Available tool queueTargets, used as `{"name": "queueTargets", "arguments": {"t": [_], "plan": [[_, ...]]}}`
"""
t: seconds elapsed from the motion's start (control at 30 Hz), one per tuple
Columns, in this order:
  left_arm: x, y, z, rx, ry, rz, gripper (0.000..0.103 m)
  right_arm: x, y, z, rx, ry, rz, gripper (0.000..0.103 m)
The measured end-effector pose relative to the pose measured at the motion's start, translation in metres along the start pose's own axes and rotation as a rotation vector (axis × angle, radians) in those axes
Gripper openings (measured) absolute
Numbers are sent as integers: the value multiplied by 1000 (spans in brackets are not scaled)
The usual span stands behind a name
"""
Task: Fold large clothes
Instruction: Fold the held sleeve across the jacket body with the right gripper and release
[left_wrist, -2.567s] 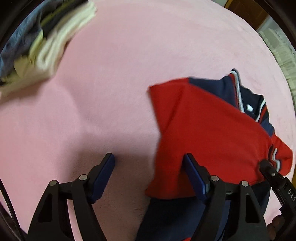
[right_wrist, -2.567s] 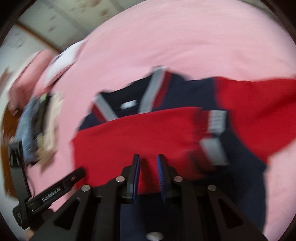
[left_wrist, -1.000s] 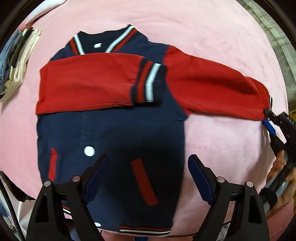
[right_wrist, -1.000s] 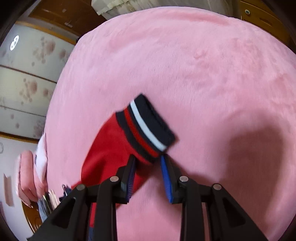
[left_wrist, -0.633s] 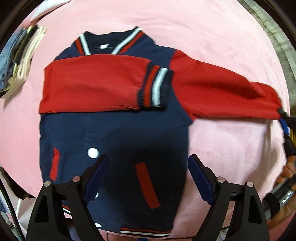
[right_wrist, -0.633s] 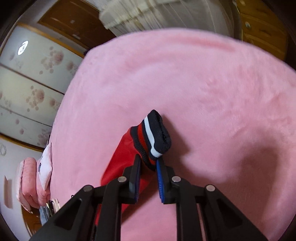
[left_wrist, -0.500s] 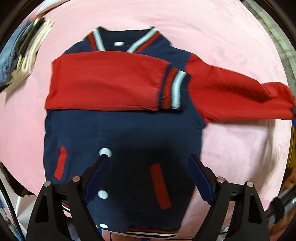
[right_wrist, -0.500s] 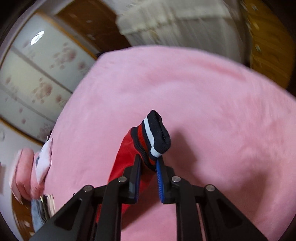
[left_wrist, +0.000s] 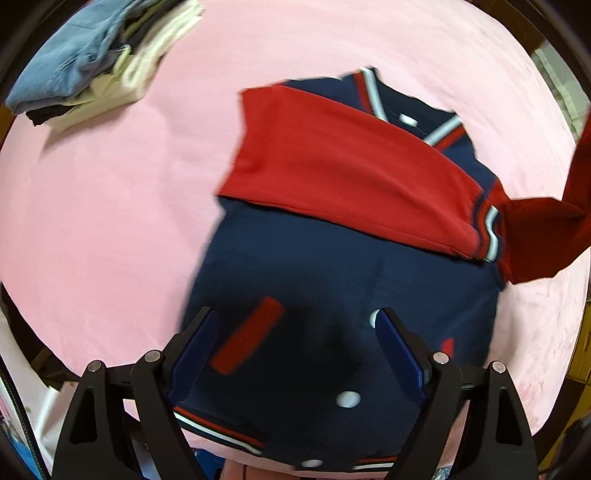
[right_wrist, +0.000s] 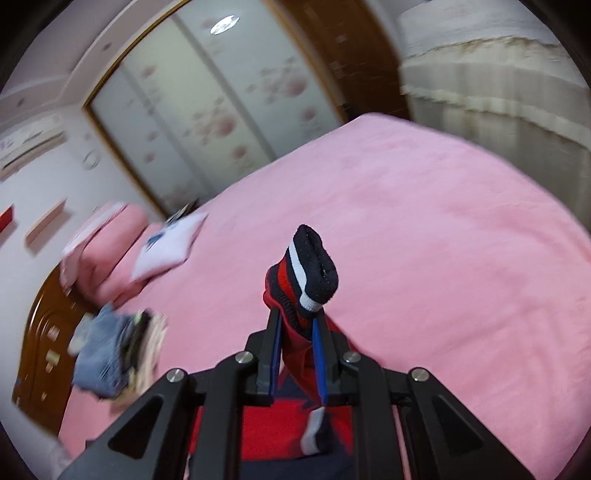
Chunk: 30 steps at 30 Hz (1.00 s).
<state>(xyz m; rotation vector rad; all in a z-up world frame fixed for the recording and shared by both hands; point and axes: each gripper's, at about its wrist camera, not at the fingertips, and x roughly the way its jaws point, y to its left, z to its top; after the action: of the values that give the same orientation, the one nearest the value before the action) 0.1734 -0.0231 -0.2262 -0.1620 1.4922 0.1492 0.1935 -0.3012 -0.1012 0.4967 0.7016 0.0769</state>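
Observation:
A navy jacket (left_wrist: 332, 280) with red sleeves lies face up on the pink bed (left_wrist: 110, 192). One red sleeve (left_wrist: 351, 166) is folded flat across its chest. The other sleeve (left_wrist: 543, 229) rises off the bed at the right edge of the left wrist view. My left gripper (left_wrist: 295, 325) hangs open over the jacket's lower front, near a red pocket strip (left_wrist: 247, 339), with nothing between its fingers. My right gripper (right_wrist: 297, 314) is shut on the raised sleeve just below its striped cuff (right_wrist: 310, 273), which sticks up past the fingertips above the bed (right_wrist: 443, 229).
A stack of folded clothes (left_wrist: 99, 62) sits at the bed's far left, the same folded clothes (right_wrist: 110, 354) showing in the right wrist view. A pink pillow (right_wrist: 107, 243) with a white item (right_wrist: 166, 247) lies by the wooden headboard (right_wrist: 40, 350). Wardrobe doors (right_wrist: 207, 110) and a curtain (right_wrist: 498, 92) stand beyond.
My right gripper closed on the sleeve by its cuff and lifted it off the bed, tilting up toward the wardrobe. My left gripper slid left over the jacket, still open.

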Motion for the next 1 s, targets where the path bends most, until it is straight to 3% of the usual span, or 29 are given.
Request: {"name": "queueTargets", "arguments": {"t": [0.23, 0.33, 0.47, 0.53, 0.6, 0.73, 0.87, 0.93, 1.0], "plan": [[9, 64, 25, 9, -26, -1, 85, 71, 60, -78, -67, 194, 46, 18], [18, 76, 40, 11, -30, -16, 85, 94, 69, -112, -93, 286, 61, 19], [30, 82, 54, 32, -47, -34, 85, 108, 68, -143, -100, 407, 57, 28], [36, 77, 59, 47, -53, -40, 85, 102, 65, -148, -105, 420, 60, 46], [39, 74, 66, 66, -63, -63, 86, 91, 60, -148, -122, 409, 57, 57], [39, 60, 77, 77, -80, -155, 86, 68, 40, -137, -155, 359, -35, 58], [42, 39, 94, 69, -106, -211, 95, 56, 0, -123, -115, 336, -135, 58], [56, 30, 104, 69, -86, -182, 95, 57, -14, -119, -90, 336, -168, 58], [70, 19, 109, 60, -52, -106, 95, 57, -24, -114, -77, 331, -183, 58]]}}
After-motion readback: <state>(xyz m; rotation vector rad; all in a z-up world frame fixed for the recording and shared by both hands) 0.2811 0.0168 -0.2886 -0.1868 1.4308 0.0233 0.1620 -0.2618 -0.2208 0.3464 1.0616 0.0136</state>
